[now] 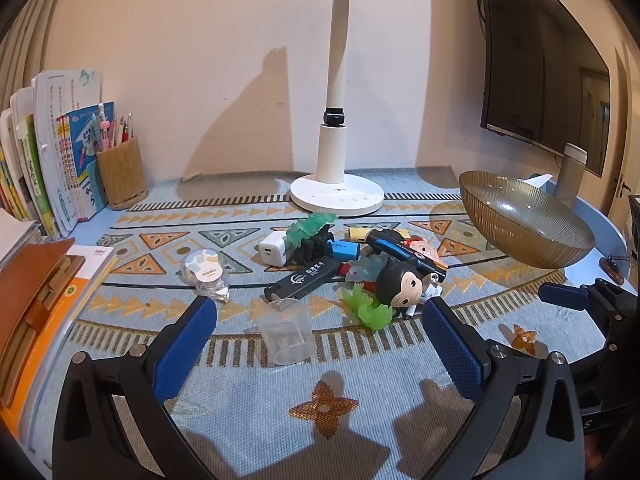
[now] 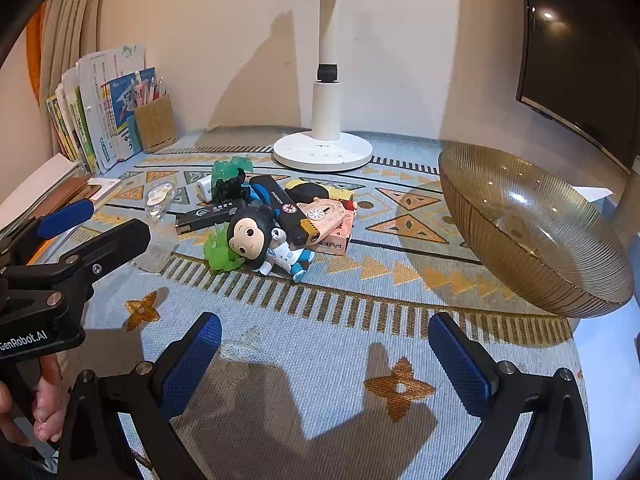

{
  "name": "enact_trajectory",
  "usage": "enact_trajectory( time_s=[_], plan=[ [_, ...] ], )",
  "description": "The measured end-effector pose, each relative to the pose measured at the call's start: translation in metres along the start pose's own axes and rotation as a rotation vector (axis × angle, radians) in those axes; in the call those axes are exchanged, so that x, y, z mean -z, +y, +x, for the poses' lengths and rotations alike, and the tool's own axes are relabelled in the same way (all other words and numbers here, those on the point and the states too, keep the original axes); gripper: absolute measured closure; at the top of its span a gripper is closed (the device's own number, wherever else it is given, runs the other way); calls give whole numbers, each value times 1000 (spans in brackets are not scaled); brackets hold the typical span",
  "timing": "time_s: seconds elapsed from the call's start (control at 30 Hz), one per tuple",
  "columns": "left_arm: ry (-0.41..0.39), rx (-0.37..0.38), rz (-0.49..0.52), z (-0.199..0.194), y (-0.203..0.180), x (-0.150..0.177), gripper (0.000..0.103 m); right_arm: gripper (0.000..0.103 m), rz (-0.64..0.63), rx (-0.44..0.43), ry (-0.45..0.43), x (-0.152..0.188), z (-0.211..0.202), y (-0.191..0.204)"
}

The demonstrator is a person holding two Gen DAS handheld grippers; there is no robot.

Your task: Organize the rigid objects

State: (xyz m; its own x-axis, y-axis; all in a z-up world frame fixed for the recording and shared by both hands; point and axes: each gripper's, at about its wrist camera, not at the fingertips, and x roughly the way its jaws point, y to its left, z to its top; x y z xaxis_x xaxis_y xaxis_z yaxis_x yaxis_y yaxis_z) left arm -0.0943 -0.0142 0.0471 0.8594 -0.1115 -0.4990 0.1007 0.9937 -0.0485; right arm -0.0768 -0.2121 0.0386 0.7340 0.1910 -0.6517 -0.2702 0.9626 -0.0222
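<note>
A pile of small objects lies mid-mat: a black-haired doll figure [image 1: 400,282] [image 2: 256,240], a black stick [image 1: 304,280] [image 2: 212,214], a green plastic clump [image 1: 370,308] [image 2: 220,252], a white charger [image 1: 274,249], a pink box [image 2: 328,220] and a black-and-blue device [image 1: 400,250] [image 2: 280,204]. A clear plastic cup [image 1: 288,332] stands just ahead of my open, empty left gripper [image 1: 320,344]. A brown ribbed glass bowl [image 1: 524,220] [image 2: 532,232] stands at the right. My right gripper [image 2: 324,364] is open and empty, short of the pile.
A white desk lamp [image 1: 338,188] [image 2: 324,148] stands behind the pile. Books [image 1: 52,160] and a pencil holder [image 1: 122,176] line the far left. A notebook stack [image 1: 36,300] lies at the left edge. A monitor [image 1: 548,60] hangs at the right. A clear round tag packet [image 1: 204,274] lies left of the pile.
</note>
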Motion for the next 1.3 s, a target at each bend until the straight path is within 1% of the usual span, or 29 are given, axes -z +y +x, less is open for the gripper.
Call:
enact_trajectory(
  time_s=[0.2, 0.37, 0.6, 0.93, 1.0, 1.2, 1.23, 1.27, 1.3],
  plan=[
    [1, 1, -3, -1, 0, 0, 1, 0, -1, 1, 1, 0, 0, 0],
    [17, 36, -16, 1, 3, 1, 1, 0, 6, -5, 2, 1, 1, 0],
    [21, 61, -47, 2, 9, 0, 1, 0, -14, 9, 41, -1, 3, -1],
    [26, 45, -31, 2, 6, -1, 1, 0, 13, -5, 28, -1, 4, -3],
    [28, 49, -31, 3, 6, -1, 1, 0, 10, -3, 39, -1, 4, -4],
    [29, 49, -43, 2, 9, -1, 1, 0, -11, 9, 27, -1, 3, 0],
    [52, 66, -51, 4, 11, -2, 1, 0, -10, 9, 28, -1, 4, -1],
    [111, 107, -62, 9, 16, -3, 1, 0, -9, 6, 33, -1, 5, -1],
    [185, 170, -75, 15, 23, -2, 1, 0, -9, 0, 41, -1, 6, -2]
  ],
)
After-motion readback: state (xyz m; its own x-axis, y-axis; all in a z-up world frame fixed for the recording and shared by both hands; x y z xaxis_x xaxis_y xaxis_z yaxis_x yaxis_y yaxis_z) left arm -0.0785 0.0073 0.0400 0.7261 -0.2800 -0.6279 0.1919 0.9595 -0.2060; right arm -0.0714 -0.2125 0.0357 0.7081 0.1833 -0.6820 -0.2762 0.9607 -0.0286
